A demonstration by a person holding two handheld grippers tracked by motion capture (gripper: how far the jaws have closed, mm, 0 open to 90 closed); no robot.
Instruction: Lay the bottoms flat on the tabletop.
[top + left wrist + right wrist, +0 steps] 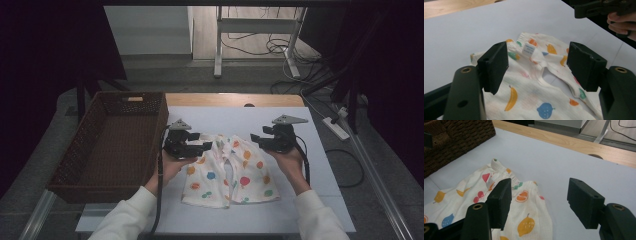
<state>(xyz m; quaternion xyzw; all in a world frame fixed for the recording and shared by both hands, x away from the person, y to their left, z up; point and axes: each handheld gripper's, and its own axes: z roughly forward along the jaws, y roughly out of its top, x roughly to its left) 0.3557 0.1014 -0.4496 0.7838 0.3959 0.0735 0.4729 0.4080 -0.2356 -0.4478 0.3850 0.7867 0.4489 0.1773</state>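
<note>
You hold a gripper in each hand over a white mat (300, 200) on the table. The little shorts (230, 172) lie flat on the mat, in the middle, between your two hands. They are white with bright fruit on them: a banana, lemons, cherries. The waist end points away from you and the two legs point back at you. Your left gripper (206, 146) is at the left top corner of the shorts, just over the cloth. Its jaws are spread wide. In the left gripper view you see the shorts (534, 85) lying under and between the two black jaws, with a small white tag (529, 49) by the waist, but the jaws do not pinch the cloth. Your right gripper (256, 139) is at the right top corner of the shorts. Its jaws are spread wide too. In the right gripper view the shorts (524, 205) lie under the left jaw and the bare mat (554, 162) lies between the jaws, so nothing is pinched there. A brown basket (80, 145) sits to the left of the mat, just beside your left hand (172, 165). You can see its woven wall (456, 142) in the right gripper view. Your right hand (290, 160) is near the right edge of the shorts. Both of your sleeves are white.
</note>
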